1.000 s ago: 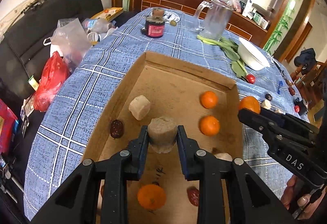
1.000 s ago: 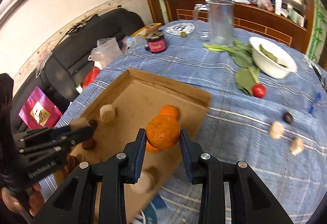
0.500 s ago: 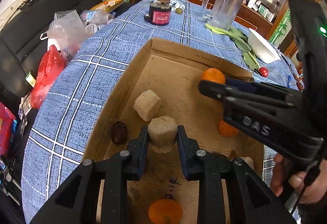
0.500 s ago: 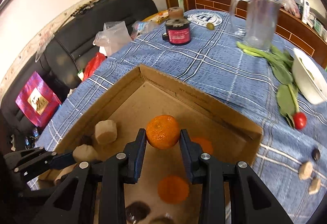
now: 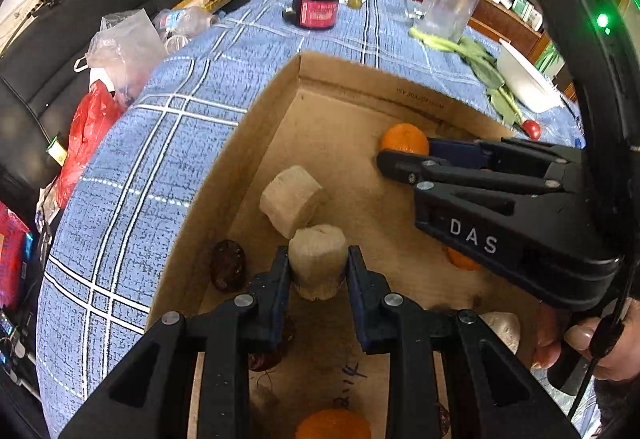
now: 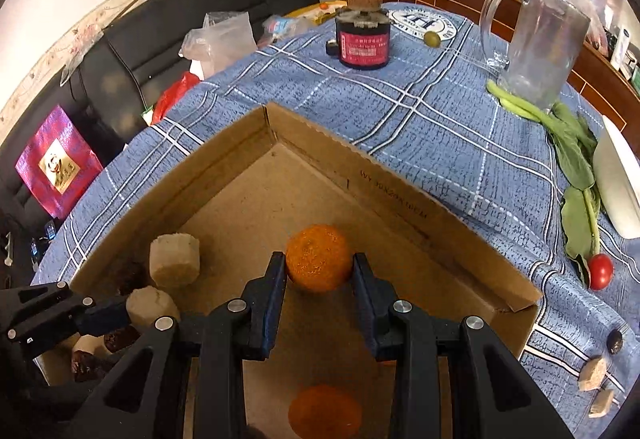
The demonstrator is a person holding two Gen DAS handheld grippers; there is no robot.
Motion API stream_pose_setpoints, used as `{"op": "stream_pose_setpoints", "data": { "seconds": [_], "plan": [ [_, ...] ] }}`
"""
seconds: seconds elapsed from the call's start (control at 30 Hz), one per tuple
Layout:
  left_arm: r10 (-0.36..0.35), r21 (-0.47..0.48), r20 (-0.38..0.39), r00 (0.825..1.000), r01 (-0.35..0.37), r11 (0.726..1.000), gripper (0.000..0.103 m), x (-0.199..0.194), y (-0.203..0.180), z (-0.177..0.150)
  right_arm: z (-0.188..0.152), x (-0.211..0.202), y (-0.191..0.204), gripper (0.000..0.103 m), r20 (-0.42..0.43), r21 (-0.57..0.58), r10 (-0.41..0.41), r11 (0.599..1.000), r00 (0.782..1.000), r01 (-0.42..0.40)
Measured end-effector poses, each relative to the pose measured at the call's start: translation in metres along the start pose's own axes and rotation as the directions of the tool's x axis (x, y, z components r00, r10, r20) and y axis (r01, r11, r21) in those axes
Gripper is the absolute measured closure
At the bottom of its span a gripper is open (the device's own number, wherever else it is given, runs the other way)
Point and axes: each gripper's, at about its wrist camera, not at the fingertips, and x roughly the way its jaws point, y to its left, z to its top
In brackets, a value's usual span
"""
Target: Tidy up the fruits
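A shallow cardboard box (image 5: 256, 127) (image 6: 404, 195) lies on the blue checked tablecloth. My left gripper (image 5: 318, 271) is shut on a pale beige chunk (image 5: 318, 259) low over the box's left side, next to a second beige chunk (image 5: 290, 199) and a dark date (image 5: 228, 265). My right gripper (image 6: 319, 275) is shut on an orange (image 6: 319, 263) above the box's far part; it shows in the left wrist view too (image 5: 404, 139). Another orange (image 6: 324, 413) lies below it, and one lies near the front (image 5: 334, 425).
Behind the box stand a dark jar (image 6: 364, 43) and a glass pitcher (image 6: 540, 51). Green leaves (image 6: 572, 143), a white bowl (image 6: 618, 183), a cherry tomato (image 6: 600, 271) and loose beige chunks (image 6: 594, 379) lie right. A black sofa with bags (image 5: 100, 59) is left.
My right gripper has carried the orange farther over the box toward its far wall. My left gripper has moved the beige chunk forward beside the other chunk.
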Motion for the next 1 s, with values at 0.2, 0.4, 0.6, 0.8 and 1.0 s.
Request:
{"op": "stream_pose_setpoints", "data": {
  "seconds": [0.2, 0.4, 0.6, 0.8, 1.0],
  "plan": [
    [0.010, 0.012, -0.002, 1.000, -0.010, 1.000, 0.075, -0.001, -0.002, -0.001, -0.002, 0.001, 0.003, 0.059, -0.015, -0.008, -0.028, 1.000, 0.999, 0.028],
    [0.033, 0.020, 0.020, 0.999, -0.033, 0.999, 0.071, -0.010, -0.001, -0.007, -0.004, -0.014, 0.000, 0.059, 0.009, 0.020, -0.042, 0.999, 0.999, 0.042],
    [0.031, 0.019, 0.091, 0.995, -0.033, 0.999, 0.058, -0.032, 0.001, -0.018, -0.022, -0.053, -0.009, 0.057, 0.058, 0.093, -0.079, 0.993, 0.995, 0.074],
    [0.035, 0.034, 0.145, 0.989, -0.041, 0.999, 0.050, -0.052, -0.007, -0.031, -0.065, -0.096, -0.014, 0.045, 0.089, 0.187, -0.087, 0.980, 0.992, 0.069],
    [0.105, -0.033, 0.227, 0.968, -0.100, 0.994, 0.037, -0.084, -0.015, -0.065, -0.127, -0.146, -0.001, 0.023, 0.116, 0.206, -0.119, 0.974, 0.986, 0.093]
  ]
}}
